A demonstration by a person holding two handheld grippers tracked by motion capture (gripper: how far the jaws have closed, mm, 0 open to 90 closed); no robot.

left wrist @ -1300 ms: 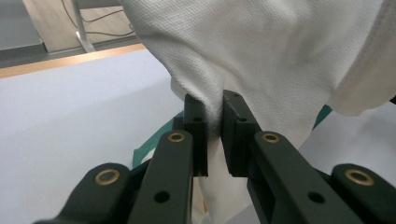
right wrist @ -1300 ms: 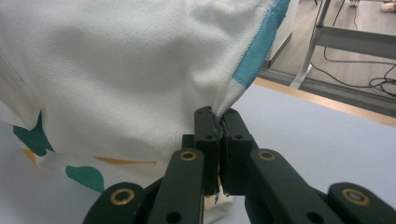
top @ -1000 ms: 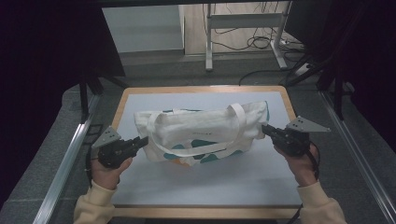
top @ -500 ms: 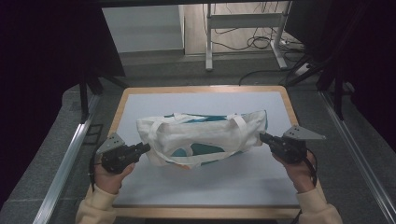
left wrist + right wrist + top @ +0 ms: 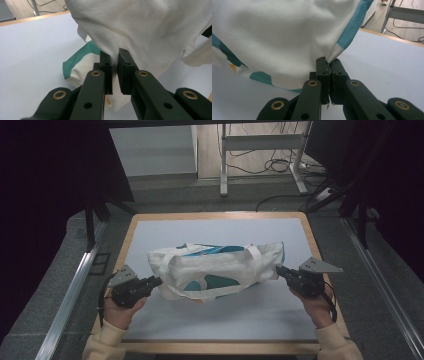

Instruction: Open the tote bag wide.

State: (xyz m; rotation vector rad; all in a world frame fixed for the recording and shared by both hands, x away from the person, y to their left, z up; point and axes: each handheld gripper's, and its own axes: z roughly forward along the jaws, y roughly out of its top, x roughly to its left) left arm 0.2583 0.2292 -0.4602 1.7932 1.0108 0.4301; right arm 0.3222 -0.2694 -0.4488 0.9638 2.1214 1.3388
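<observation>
The white tote bag (image 5: 217, 272) hangs stretched between both grippers, over the middle of the pale blue mat (image 5: 215, 232), its handles draped across its near side. At the bag's left end, the left gripper (image 5: 156, 282) has its jaws pinched tight on a fold of white fabric; the left gripper view shows cloth (image 5: 140, 32) squeezed between the pads. At the bag's right end, the right gripper (image 5: 278, 270) clamps the corner beside the blue trim (image 5: 353, 26), jaws nearly touching with just fabric between. Teal patches (image 5: 215, 282) show along the bag's lower edge, sagging towards the mat.
</observation>
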